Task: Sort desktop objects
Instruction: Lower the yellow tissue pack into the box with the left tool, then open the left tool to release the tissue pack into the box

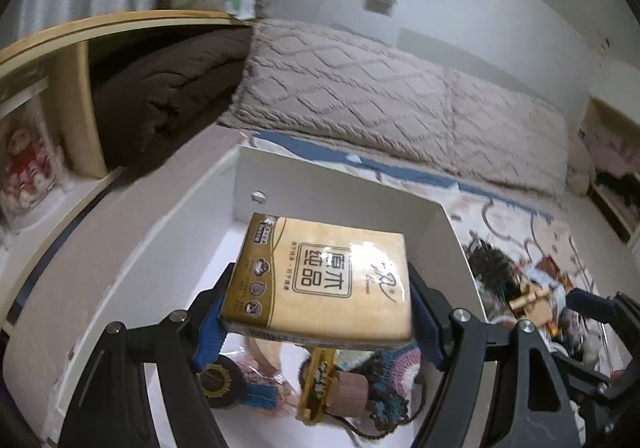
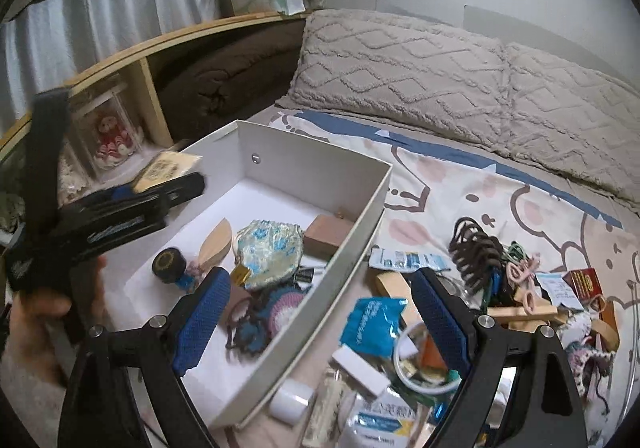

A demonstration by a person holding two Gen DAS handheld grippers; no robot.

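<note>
frames: black, silver screws | fingers (image 2: 204, 324): blue ribbed pads

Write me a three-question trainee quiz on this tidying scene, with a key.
1. True or false: the left gripper holds a tan tissue pack over the white box.
2. Which item already lies inside the white box? A) brown hair claw B) black round tin with gold trim C) teal packet
3. Fill in: the right gripper is ____, with nothing between its blue pads.

Key: 1 true; 2 B (the hair claw and the teal packet lie outside on the bedsheet); 3 open.
</note>
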